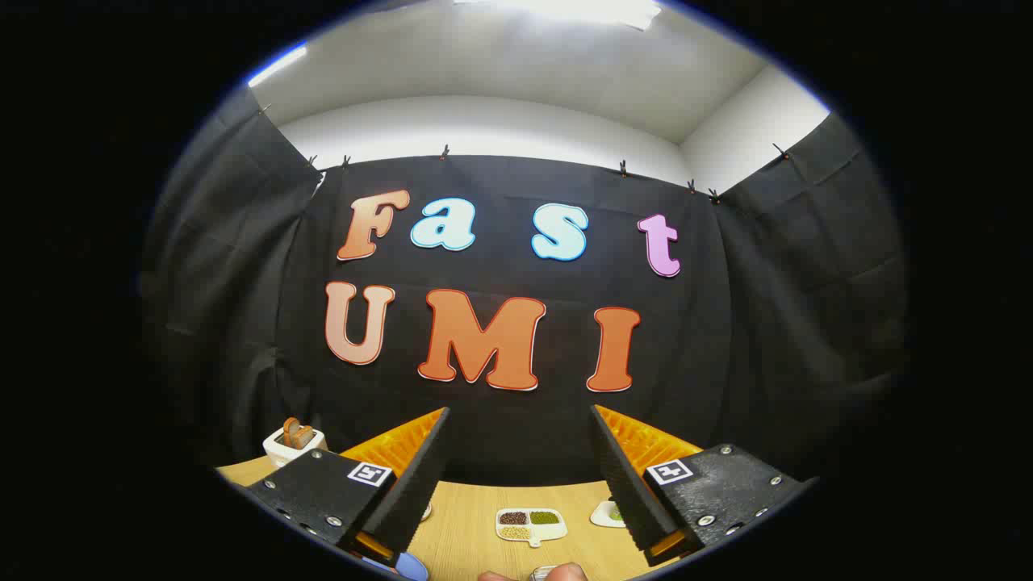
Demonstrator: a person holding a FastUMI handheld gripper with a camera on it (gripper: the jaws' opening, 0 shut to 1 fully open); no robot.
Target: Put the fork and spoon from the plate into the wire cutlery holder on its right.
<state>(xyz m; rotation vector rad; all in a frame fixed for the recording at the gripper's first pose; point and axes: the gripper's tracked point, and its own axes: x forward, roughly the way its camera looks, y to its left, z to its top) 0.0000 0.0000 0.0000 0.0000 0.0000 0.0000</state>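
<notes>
My gripper (518,411) is held high and level, facing the booth wall, and is open with nothing between its fingers. Its left finger (416,476) and right finger (625,476) stand wide apart. Below the left finger, the rim of a blue plate (413,567) peeks out over the wooden table (464,532). What lies on the plate is hidden. Near the table's front, below the gap between the fingers, shows a small pale and metallic shape (542,573). I cannot tell what that shape is.
A white divided dish (530,524) with dark, green and yellow grains sits on the table between the fingers. Another small white dish (607,513) lies by the right finger. A white holder with a brown object (294,442) stands beyond the left finger.
</notes>
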